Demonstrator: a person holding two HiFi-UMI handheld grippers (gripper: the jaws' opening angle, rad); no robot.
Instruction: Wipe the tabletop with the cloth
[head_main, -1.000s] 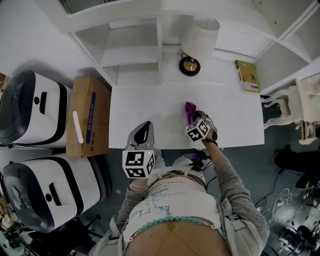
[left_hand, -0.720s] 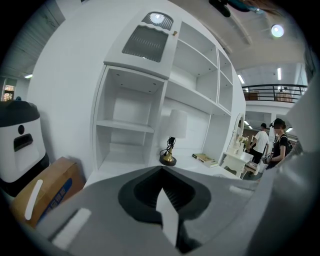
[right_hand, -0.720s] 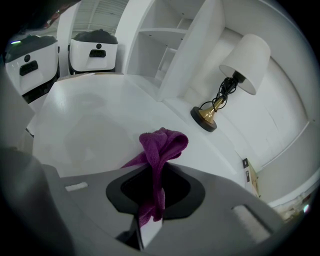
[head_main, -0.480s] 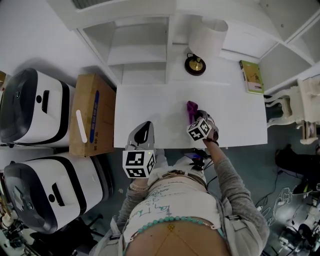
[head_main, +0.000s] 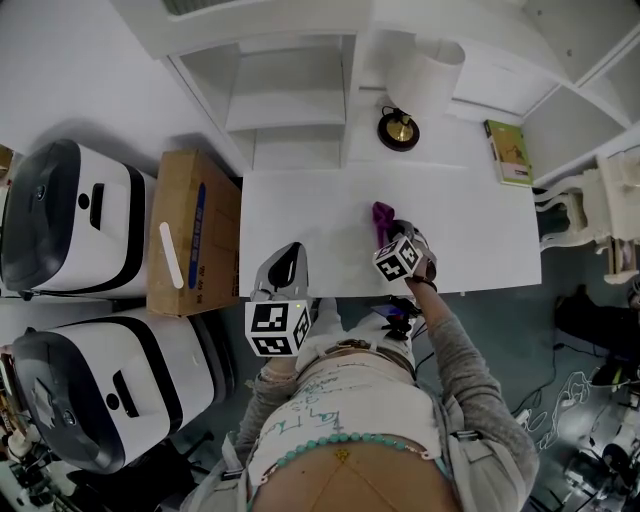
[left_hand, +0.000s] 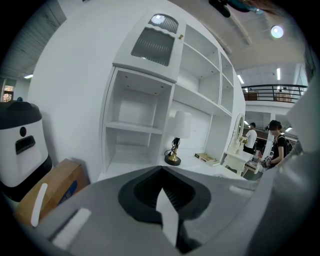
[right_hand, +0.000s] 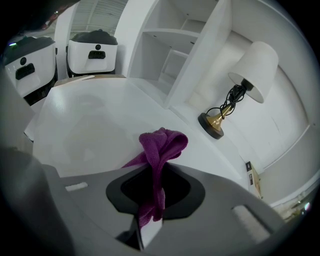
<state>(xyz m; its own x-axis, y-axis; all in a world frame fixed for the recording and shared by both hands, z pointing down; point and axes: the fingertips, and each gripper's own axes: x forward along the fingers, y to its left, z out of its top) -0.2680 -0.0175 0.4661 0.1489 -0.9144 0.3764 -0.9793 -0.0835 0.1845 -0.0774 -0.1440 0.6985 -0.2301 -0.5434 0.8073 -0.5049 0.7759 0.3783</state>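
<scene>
Head view, clock directions taken from the cloth.

- Right claw: clamped on the purple cloth. In the right gripper view the cloth runs up between the closed jaws and bunches in a knot above the tips, its lower fold touching the white surface.
- Cloth position: near the middle of the surface.
- Left claw: jaws together, nothing between them; at 8 o'clock, over the near edge of the surface, well apart from the cloth.
- Lamp at 12 o'clock, far edge.
- Green book at 2 o'clock.
- Cardboard box at 9 o'clock, just beside the surface.
</scene>
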